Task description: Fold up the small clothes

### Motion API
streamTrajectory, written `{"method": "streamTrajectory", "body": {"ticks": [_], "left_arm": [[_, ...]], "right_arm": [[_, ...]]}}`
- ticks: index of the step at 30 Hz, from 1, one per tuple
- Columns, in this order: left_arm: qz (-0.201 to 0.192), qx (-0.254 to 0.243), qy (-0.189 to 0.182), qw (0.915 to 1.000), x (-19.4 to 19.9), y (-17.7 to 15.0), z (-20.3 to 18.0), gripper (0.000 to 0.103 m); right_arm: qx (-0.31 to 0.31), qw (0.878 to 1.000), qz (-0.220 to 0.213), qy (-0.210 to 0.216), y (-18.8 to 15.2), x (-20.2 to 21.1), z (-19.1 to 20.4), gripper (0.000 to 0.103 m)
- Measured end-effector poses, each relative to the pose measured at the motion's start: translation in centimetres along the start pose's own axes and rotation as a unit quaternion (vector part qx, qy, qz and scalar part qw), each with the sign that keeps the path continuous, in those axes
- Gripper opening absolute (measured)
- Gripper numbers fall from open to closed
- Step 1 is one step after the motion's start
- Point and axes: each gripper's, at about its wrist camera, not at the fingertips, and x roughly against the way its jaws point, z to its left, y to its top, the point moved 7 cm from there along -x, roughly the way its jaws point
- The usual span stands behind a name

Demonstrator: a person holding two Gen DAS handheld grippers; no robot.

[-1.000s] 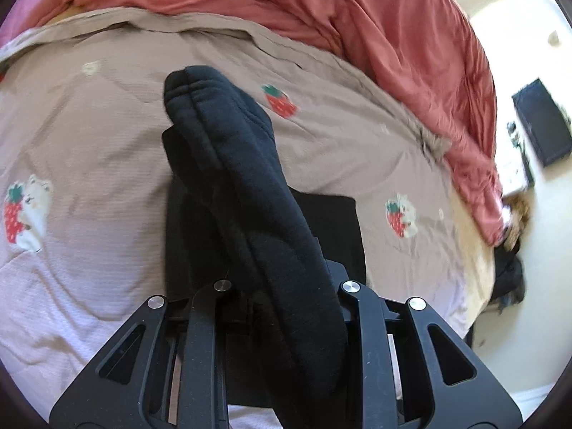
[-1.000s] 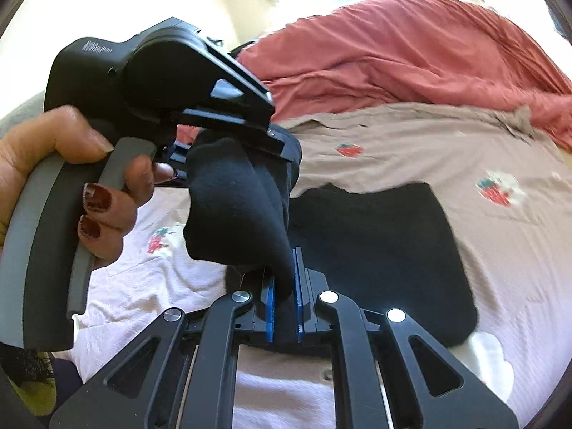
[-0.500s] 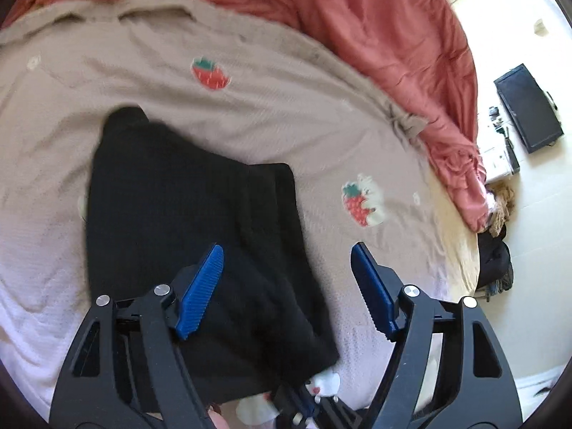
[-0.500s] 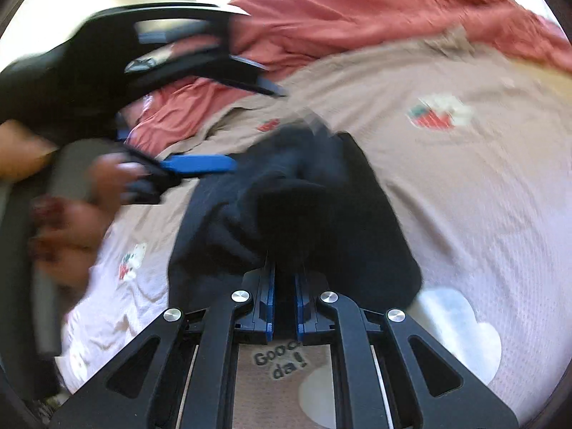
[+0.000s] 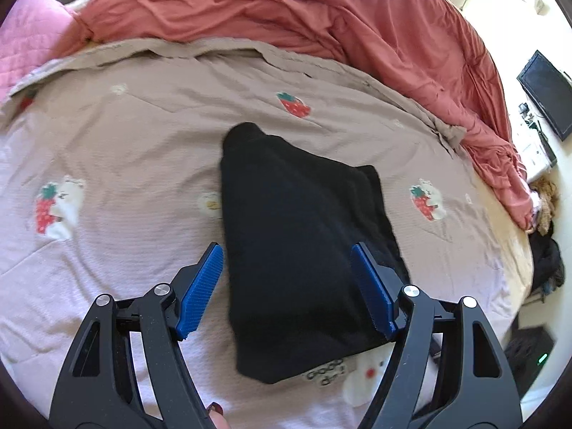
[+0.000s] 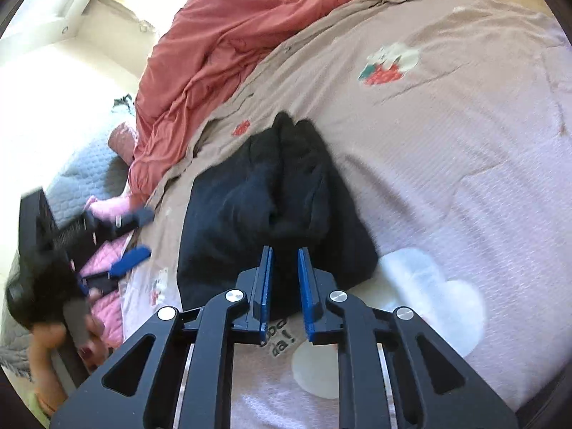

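Note:
A black garment [image 5: 304,232] lies folded on the beige and pink bedspread [image 5: 125,150] with strawberry prints. My left gripper [image 5: 286,250] hovers over its near half, open wide, with blue pads [image 5: 200,282] clear of the cloth. In the right wrist view the garment [image 6: 250,207] shows a rumpled upper layer. My right gripper [image 6: 285,250] sits at its near edge and its jaws are opening. A narrow gap shows between the pads, with black cloth in it. The left gripper [image 6: 137,236], blurred, is at the left of that view in a person's hand [image 6: 46,343].
A red duvet [image 5: 321,18] is heaped along the far side of the bed. A pink quilted pillow [image 5: 25,35] lies at the far left. A black screen [image 5: 543,89] and dark items are on the floor beyond the bed's right edge.
The left gripper let go of the raised black cloth, opened wide and drew back. The right gripper brought the cloth down onto the garment, rolled, and its pads have parted slightly.

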Motion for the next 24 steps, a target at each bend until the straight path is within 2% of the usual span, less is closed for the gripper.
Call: {"method": "streamTrajectory", "body": {"ticks": [2, 6, 8, 14, 17, 19, 24], "left_arm": [[-0.003, -0.005, 0.001, 1.0000, 0.3, -0.6, 0.2, 0.066], [-0.009, -0.036, 0.027, 0.9990, 0.5, -1.4, 0.0, 0.066], [-0.013, -0.045, 0.034, 0.9983, 0.6, -1.7, 0.0, 0.067], [-0.019, -0.070, 0.061, 0.9955, 0.5, -2.1, 0.2, 0.070], [-0.018, -0.083, 0.074, 0.9937, 0.3, -2.2, 0.2, 0.071], [-0.016, -0.091, 0.082, 0.9924, 0.0, -2.3, 0.3, 0.071], [-0.011, -0.094, 0.089, 0.9915, -0.6, -2.4, 0.6, 0.071]], "right_arm": [[-0.003, 1.000, -0.006, 0.006, 1.2, 0.5, -0.4, 0.027], [0.016, 1.000, -0.013, 0.011, 3.5, 0.9, -0.4, 0.028], [0.025, 1.000, -0.010, 0.013, 4.1, 0.8, -0.4, 0.032], [0.069, 0.997, 0.027, 0.003, 4.5, -0.8, -0.1, 0.033], [0.099, 0.994, 0.042, -0.008, 4.6, -1.7, 0.4, 0.039], [0.112, 0.992, 0.049, -0.013, 4.8, -2.4, 0.5, 0.039], [0.126, 0.989, 0.080, -0.018, 4.8, -4.5, 0.3, 0.039]]}}
